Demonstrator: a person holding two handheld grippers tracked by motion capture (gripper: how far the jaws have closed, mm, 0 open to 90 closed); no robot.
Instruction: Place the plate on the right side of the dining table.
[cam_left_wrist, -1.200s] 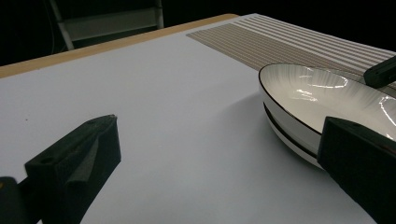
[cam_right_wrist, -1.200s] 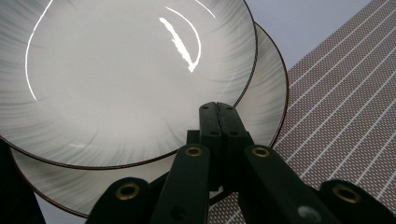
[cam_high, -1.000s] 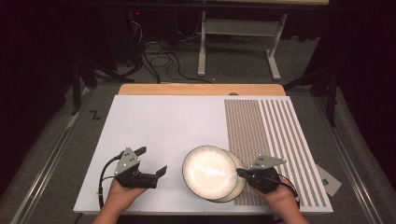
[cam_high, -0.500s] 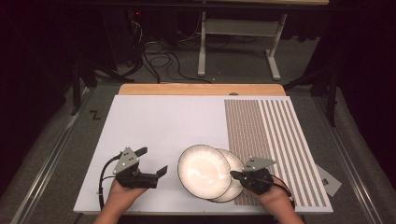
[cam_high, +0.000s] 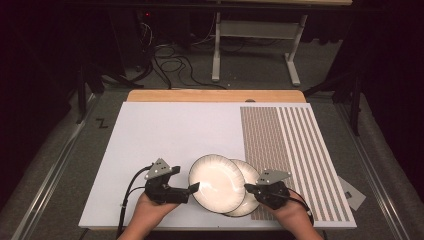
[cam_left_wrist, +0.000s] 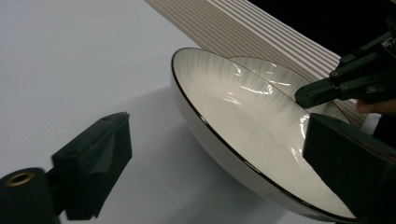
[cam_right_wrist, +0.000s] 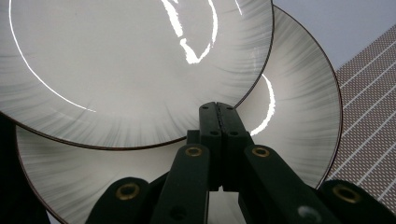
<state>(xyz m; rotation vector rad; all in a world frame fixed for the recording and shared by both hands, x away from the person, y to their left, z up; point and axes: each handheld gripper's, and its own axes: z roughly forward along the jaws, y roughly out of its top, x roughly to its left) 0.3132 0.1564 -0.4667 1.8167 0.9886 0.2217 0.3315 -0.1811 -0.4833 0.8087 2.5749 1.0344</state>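
Glossy round plates (cam_high: 216, 182), dark-rimmed, overlapping.

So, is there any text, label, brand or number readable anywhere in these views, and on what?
"Z": a black mark shaped like that letter, on the grey floor left of the table.
No print can be seen on the two plates, the striped mat or the grippers.

L gripper (cam_high: 194, 188) jaws wide, just been closing; R gripper (cam_high: 248, 187) clamped tight
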